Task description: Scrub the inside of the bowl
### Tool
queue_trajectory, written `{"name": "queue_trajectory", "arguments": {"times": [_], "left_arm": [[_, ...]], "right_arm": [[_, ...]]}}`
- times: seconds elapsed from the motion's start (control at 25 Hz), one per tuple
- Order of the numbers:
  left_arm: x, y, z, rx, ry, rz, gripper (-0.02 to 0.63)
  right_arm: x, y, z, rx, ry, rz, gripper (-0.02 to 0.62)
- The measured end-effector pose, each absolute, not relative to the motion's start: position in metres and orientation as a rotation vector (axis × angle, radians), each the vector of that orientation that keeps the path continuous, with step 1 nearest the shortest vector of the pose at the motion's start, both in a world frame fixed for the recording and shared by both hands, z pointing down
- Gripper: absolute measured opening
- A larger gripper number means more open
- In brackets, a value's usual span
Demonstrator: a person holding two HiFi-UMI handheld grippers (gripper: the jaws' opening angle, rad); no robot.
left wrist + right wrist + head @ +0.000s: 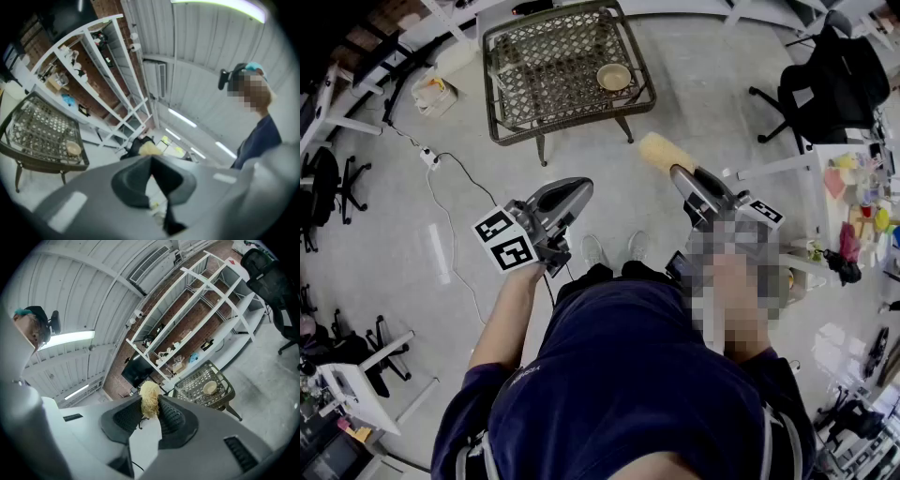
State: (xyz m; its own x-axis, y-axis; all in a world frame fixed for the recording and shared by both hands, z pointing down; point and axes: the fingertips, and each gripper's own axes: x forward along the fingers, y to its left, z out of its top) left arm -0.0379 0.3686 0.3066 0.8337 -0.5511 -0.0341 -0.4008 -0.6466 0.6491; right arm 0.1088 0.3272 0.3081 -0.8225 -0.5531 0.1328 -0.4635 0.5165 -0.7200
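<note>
A pale concrete workshop floor (694,66) fills the head view, with office chairs (830,80) at the upper right. White shelving (197,310) against a brick wall shows in both gripper views. The lattice table (511,56) stands at the top centre of the head view, well apart from the person, whose shoes (614,248) show in mid-frame.

The left gripper (577,190), just left of centre, has its jaws brought together at the tips with nothing between them. The yellow tuft above them in its own view is, I judge, the scrubber seen beyond. The right gripper (677,172), right of centre, is clenched on a yellow fibrous scrubber (150,399), which sticks out past the jaw tips towards the table. The bowl (613,77) sits on the table's right half, near its far edge, and neither gripper touches it.

I judge the task to be in its approach step (tool in hand, scrubbing not begun). The next move calls for closing the gap to the table. The left jaws would then need to part to steady the bowl's rim while the scrubber goes down inside.

The bowl is small in every view, so whether its inside is dirty or wet cannot be told. A mosaic patch covers the right hand, and the table's far edge is cut off at the top of the head view.
</note>
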Motion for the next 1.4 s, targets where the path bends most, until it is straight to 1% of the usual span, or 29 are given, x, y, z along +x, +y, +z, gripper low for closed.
{"name": "queue_trajectory", "arguments": {"times": [0.6, 1.0, 1.24, 1.4], "left_arm": [[-0.019, 0.362, 0.322, 2.36, -0.751, -0.178, 0.003], [0.003, 0.349, 0.333, 2.306, -0.94, -0.16, 0.003], [0.035, 0.356, 0.341, 2.303, -0.956, -0.151, 0.003], [0.034, 0.362, 0.349, 2.279, -0.979, -0.131, 0.003]], "right_arm": [[0.117, 0.322, 0.316, -0.862, 2.643, -1.218, 0.087], [0.182, 0.31, 0.323, -0.902, 2.669, -1.162, 0.087], [0.204, 0.309, 0.332, -0.877, 2.685, -1.187, 0.089], [0.219, 0.304, 0.339, -0.913, 2.646, -1.235, 0.089]]}}
